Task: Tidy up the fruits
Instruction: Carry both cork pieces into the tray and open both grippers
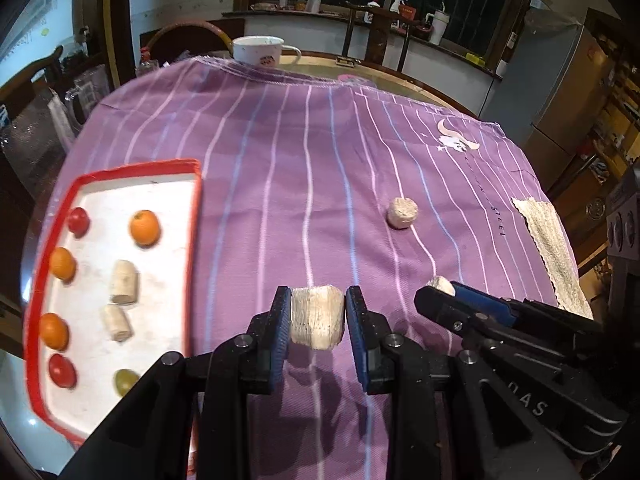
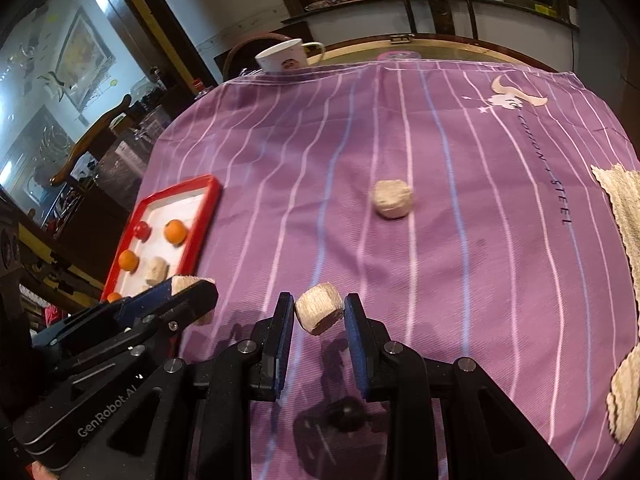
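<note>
Left gripper [image 1: 318,314] and right gripper [image 2: 319,314] each clamp a beige chunk, held above the cloth [image 1: 304,184], presumably bound for the red-rimmed tray [image 1: 192,240] at left.

Green fruit [image 1: 126,382] half behind the left gripper [image 1: 318,316]; red tray's [image 1: 192,264] near corner hidden.

Left tool [image 1: 318,316] and right tool [image 2: 319,314] each clamped, side by side, angled downward.

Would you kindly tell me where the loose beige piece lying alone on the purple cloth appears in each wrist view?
Left wrist view: loose beige piece, right of centre on the purple cloth.
Right wrist view, just right of centre, above the jaws.
Shared landmark: white mug at the cloth's far edge.
</note>
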A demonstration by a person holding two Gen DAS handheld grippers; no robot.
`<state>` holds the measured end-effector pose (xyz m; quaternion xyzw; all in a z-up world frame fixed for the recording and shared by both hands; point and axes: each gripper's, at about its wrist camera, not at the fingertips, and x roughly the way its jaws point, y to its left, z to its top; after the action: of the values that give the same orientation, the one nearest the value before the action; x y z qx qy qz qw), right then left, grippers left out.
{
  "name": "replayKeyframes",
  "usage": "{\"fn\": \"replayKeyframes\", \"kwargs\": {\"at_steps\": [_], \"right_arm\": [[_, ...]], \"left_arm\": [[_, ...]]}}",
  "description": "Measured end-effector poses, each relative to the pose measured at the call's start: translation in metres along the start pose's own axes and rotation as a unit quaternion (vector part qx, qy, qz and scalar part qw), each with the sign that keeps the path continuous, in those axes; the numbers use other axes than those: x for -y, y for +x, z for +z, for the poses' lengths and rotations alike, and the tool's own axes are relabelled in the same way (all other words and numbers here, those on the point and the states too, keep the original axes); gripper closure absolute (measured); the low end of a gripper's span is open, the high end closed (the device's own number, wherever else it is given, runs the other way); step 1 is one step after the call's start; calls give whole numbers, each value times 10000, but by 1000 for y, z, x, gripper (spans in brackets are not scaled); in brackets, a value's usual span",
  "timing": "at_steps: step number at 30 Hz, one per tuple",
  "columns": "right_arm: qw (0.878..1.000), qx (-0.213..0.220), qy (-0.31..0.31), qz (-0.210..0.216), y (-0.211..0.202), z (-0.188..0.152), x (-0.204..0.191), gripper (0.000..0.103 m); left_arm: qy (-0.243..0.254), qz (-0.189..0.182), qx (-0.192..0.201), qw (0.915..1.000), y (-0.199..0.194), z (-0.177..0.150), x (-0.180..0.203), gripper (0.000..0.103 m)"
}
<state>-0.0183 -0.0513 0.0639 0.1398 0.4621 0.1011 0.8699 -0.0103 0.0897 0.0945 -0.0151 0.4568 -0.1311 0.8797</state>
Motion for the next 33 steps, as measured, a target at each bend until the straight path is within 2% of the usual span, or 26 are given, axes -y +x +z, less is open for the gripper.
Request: {"fn": "replayKeyframes", "kwargs": {"at_steps": [9, 22, 33], "right_arm": [[9998, 34, -196, 95, -4, -8, -42, 74], [9989, 100, -444, 83, -9, -12, -82, 74], [9982, 181, -577, 5, -14, -8, -99, 74]], "left_arm": [[112, 271, 220, 9993, -36, -3, -24, 76], [78, 293, 393, 9988, -59, -5, -49, 76], [-1, 271, 532, 9982, -70, -4, -66, 76]]}}
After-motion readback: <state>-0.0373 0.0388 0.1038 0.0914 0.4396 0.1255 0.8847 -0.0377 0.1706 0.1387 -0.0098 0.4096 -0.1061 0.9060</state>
